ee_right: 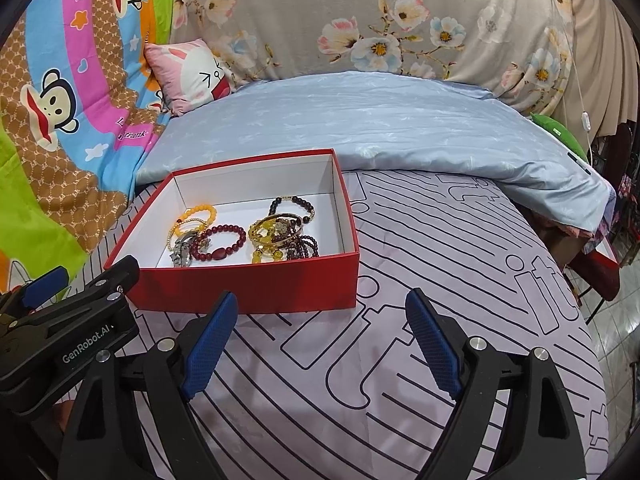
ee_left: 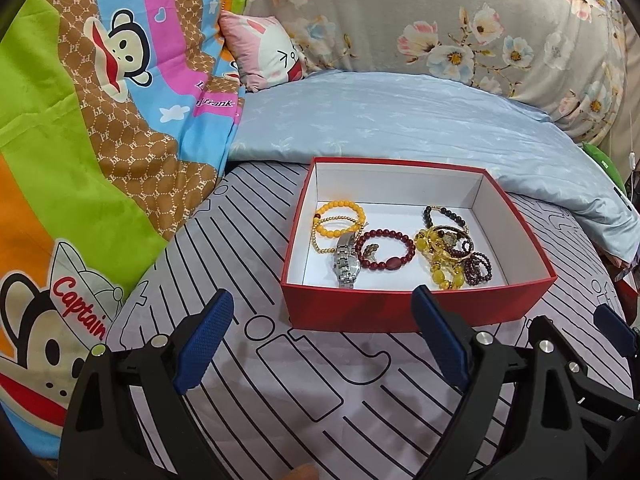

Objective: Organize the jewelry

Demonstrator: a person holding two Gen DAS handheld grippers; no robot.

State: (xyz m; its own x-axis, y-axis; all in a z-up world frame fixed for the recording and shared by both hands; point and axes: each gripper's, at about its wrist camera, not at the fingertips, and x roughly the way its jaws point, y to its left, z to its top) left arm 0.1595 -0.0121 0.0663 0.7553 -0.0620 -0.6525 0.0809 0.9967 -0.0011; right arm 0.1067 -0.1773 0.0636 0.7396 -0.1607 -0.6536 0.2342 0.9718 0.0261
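A red box (ee_left: 360,308) with a white inside sits on the striped bed sheet; it also shows in the right wrist view (ee_right: 248,284). Inside lie yellow bead bracelets (ee_left: 338,216), a silver watch (ee_left: 346,262), a dark red bead bracelet (ee_left: 386,250) and a heap of gold and dark bead bracelets (ee_left: 452,244). My left gripper (ee_left: 324,340) is open and empty, just in front of the box. My right gripper (ee_right: 320,340) is open and empty, in front of the box's right corner. The left gripper's body (ee_right: 68,320) shows at the left of the right wrist view.
A folded light blue quilt (ee_left: 400,120) lies behind the box. A cartoon monkey blanket (ee_left: 80,140) is at the left, a small pink pillow (ee_left: 264,48) and floral bedding (ee_left: 440,12) at the back. The bed's edge (ee_right: 592,320) is at the right.
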